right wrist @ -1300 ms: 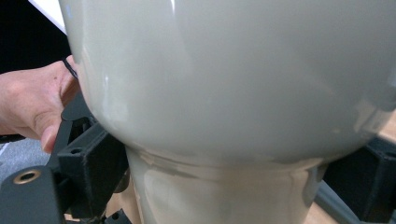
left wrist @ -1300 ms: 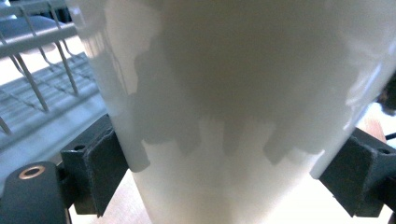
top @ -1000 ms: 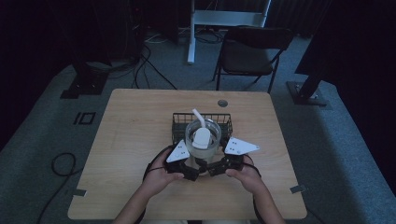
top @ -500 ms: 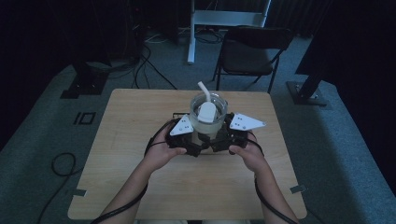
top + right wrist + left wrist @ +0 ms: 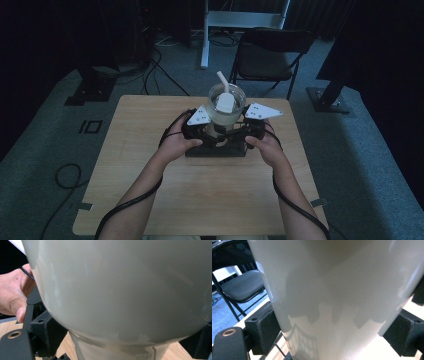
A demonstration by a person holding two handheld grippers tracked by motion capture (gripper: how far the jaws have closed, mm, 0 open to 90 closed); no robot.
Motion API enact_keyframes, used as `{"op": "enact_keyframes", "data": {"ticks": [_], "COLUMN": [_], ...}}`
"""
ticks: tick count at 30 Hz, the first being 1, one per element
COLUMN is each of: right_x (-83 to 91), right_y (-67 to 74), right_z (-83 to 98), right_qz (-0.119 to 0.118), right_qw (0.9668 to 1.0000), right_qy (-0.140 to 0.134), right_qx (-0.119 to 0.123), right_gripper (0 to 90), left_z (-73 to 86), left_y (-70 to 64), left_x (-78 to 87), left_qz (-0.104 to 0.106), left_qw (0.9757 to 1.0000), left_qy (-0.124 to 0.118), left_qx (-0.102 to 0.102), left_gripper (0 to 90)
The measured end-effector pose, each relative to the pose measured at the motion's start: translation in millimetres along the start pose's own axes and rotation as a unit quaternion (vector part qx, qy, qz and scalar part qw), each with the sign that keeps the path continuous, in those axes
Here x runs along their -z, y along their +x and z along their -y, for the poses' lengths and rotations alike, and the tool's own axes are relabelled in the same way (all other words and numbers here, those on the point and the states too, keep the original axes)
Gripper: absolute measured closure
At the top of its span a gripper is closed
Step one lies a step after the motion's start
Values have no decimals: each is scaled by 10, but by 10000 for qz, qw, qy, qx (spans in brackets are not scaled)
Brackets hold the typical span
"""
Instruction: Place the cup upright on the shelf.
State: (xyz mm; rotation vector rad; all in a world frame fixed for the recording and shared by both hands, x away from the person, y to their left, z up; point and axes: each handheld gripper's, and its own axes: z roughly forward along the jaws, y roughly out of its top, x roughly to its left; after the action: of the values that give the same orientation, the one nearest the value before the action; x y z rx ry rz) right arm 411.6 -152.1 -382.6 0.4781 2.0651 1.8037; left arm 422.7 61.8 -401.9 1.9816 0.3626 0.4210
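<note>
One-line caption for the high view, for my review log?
Both grippers, left and right, hold a white cup with a scoop inside above a black wire basket on the wooden table.

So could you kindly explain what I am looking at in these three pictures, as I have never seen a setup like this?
Nothing robotic: a person holds hand-held tongs, left and right. The high view looks down on a wooden table. The other two come from cameras riding on each set of tongs, so both show close up what is gripped. Together the tongs are shut on a pale translucent container, seen again in the left gripper view and right, with a white utensil inside. It is raised above a black wire basket.
</note>
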Motion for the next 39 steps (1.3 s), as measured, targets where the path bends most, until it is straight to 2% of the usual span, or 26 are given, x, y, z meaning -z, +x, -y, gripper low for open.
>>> {"op": "enact_keyframes", "data": {"ticks": [4,8,13,15,18,19,28,31,36,39], "right_x": [-61,-106,-170,-191,-218,-256,-335,-357,-392,-415], "right_y": [-94,-174,-237,-264,-283,-293,-354,-366,-393,-403], "right_z": [-46,-65,-11,21,55,81,181,223,323,383], "right_qz": [67,103,111,126,153,176,198,201,237,239], "right_qw": [10000,9999,9997,9995,9994,9989,9978,9970,9959,9950], "right_qy": [62,109,223,272,306,420,587,662,726,820], "right_qx": [24,29,-39,-84,-106,-90,-253,-335,-481,-515], "right_gripper": [88,88,88,88,88,88,87,87,86,87], "left_z": [-15,-13,59,103,176,192,328,368,459,527], "left_y": [109,199,271,293,333,338,367,373,375,372], "left_x": [-58,-97,-158,-197,-231,-234,-334,-357,-423,-451], "left_qz": [49,38,107,147,95,84,151,118,139,137], "left_qw": [9999,10000,9999,9998,9999,9999,9989,9989,9978,9978], "left_qy": [-113,-88,-14,-66,-36,-5,-68,35,106,137], "left_qx": [89,-20,48,124,53,54,432,460,635,637], "left_gripper": [117,117,117,116,116,116,116,116,115,115]}}
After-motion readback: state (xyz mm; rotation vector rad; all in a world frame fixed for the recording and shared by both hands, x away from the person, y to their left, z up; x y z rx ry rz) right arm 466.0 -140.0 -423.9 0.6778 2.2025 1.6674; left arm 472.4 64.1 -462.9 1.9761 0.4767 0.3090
